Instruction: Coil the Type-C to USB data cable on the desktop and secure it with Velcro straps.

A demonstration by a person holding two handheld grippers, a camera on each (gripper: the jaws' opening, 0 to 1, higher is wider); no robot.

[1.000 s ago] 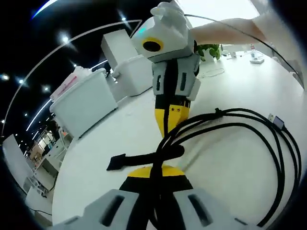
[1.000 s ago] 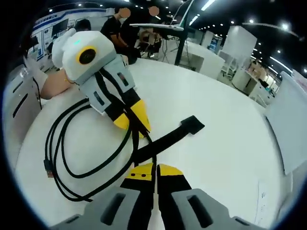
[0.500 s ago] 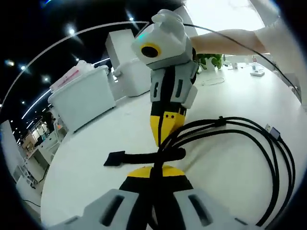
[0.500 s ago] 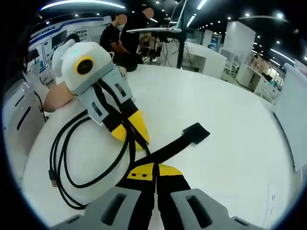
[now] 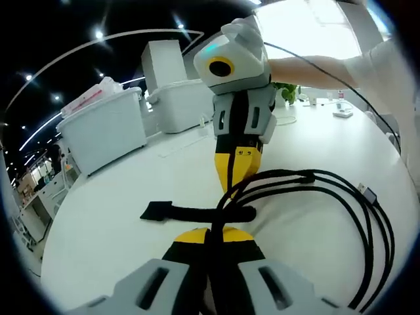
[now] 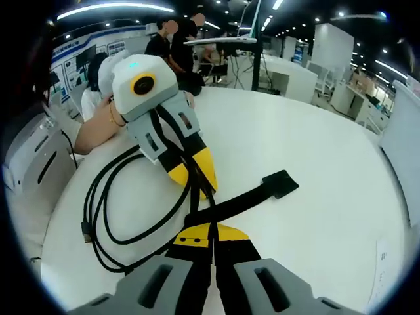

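The black data cable (image 5: pixel 367 230) lies in loose loops on the white table (image 5: pixel 98 216), its silver USB plug (image 5: pixel 367 193) on the outer loop. My left gripper (image 5: pixel 211 235) is shut on the gathered strands. A black Velcro strap (image 5: pixel 190 213) sits around the bundle just beyond its jaws and lies flat to the left. My right gripper (image 5: pixel 230 187) comes down from above, shut on the same bundle. In the right gripper view, my right gripper (image 6: pixel 211 231) is shut on the cable (image 6: pixel 105 216), the strap (image 6: pixel 256 193) trails right, and the left gripper (image 6: pixel 205 187) meets it.
White storage bins (image 5: pixel 105 128) stand at the back of the table in the left gripper view, with a plant (image 5: pixel 289 92) and small items further right. A person's hand (image 6: pixel 98 121) holds the left gripper. Desks and seated people (image 6: pixel 177 39) lie beyond the table edge.
Both cameras have shifted slightly, so the pictures sit a little differently. Both grippers keep the same hold on the bundle, and the strap lies as before.
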